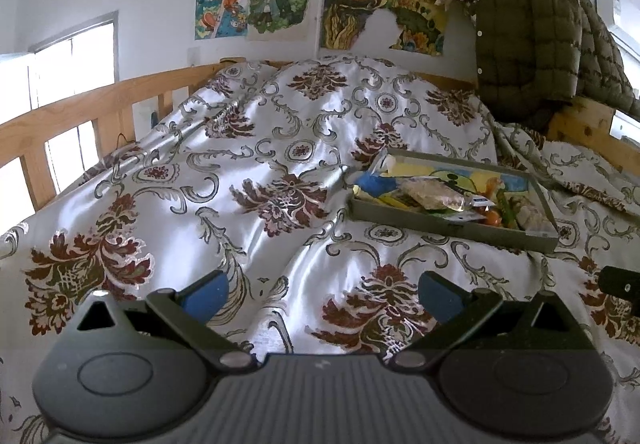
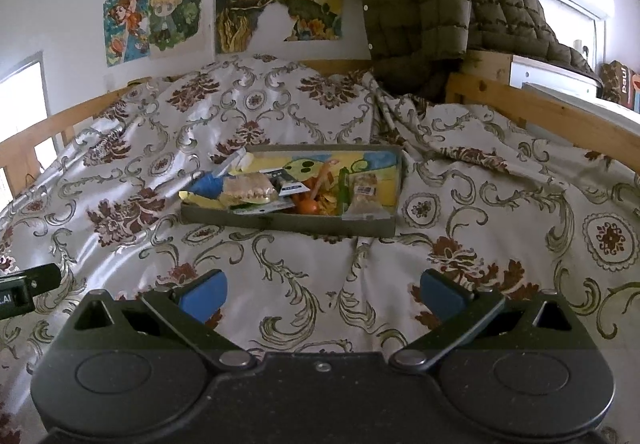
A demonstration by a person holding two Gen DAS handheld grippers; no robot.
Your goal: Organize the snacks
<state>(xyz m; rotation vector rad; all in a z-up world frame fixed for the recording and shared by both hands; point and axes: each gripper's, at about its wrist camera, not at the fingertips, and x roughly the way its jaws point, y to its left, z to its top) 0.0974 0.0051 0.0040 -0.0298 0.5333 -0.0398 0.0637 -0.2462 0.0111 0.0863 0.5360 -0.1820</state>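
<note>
On the bed: a patterned quilt (image 2: 312, 268) is lying rumpled across the whole mattress, inside a wooden bed rail (image 1: 80, 115).
Tray: a shallow grey-green tray (image 2: 288, 222) is sitting on the quilt, slightly tilted on the folds; its inner floor is showing a yellow and blue cartoon print.
Tray contents: mixed snacks (image 2: 280, 191) are lying loose in it, among them a clear pack of pale biscuits (image 2: 250, 189), a blue wrapped item (image 2: 208, 185) at the left end, orange pieces (image 2: 306, 205) mid-tray and a clear packet (image 2: 362, 197) at the right end. Smaller wrappers are too jumbled to name.
Tray vs right gripper: tray is lying far of the right gripper (image 2: 322, 294), roughly straight ahead, well apart.
Tray vs left gripper: tray (image 1: 448, 224) is lying far and right of the left gripper (image 1: 324, 296), apart.
Right jaws: standing spread wide, gripping nothing, hovering over bare quilt.
Left jaws: likewise spread wide, empty, touching nothing.
Far end: an olive quilted jacket (image 2: 420, 7) is hanging over the bedpost; drawings (image 2: 160, 15) are covering the wall.
</note>
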